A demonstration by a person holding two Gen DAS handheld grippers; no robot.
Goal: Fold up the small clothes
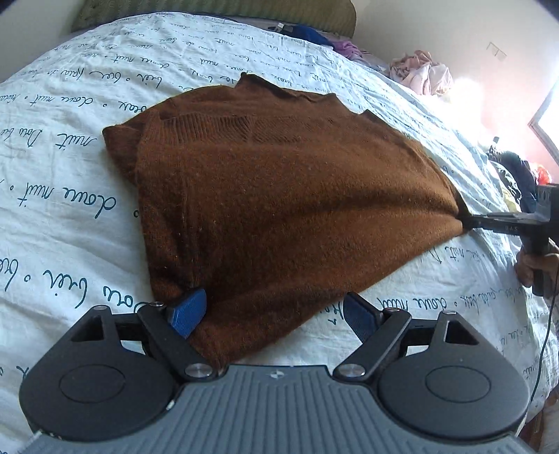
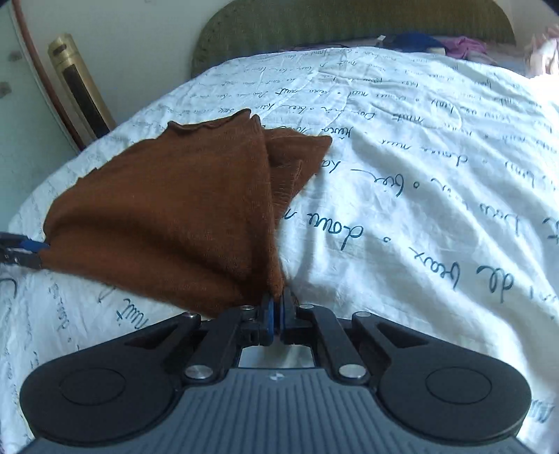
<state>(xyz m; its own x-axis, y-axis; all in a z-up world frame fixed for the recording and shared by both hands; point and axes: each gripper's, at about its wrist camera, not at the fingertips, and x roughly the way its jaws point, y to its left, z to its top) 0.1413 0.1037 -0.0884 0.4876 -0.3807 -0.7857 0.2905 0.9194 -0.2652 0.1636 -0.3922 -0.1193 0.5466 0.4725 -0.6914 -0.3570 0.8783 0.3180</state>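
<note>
A brown knitted sweater (image 1: 279,195) lies partly folded on the bed. My left gripper (image 1: 272,317) stands open at its near corner, its jaws wide apart. One blue pad (image 1: 185,314) rests against the knit and the other (image 1: 360,323) is over the sheet. At the right edge my right gripper (image 1: 466,221) pinches another corner, held by a hand (image 1: 531,269). In the right wrist view the right gripper (image 2: 276,307) is shut on the sweater (image 2: 167,209), which rises to the jaws in a ridge. The left gripper (image 2: 33,253) shows at the far left corner.
The bed is covered by a white sheet (image 1: 70,209) printed with dark handwriting. Loose clothes (image 1: 422,73) are piled at the far right side. A green headboard (image 2: 349,28) and a gold-coloured post (image 2: 80,90) stand beyond the bed.
</note>
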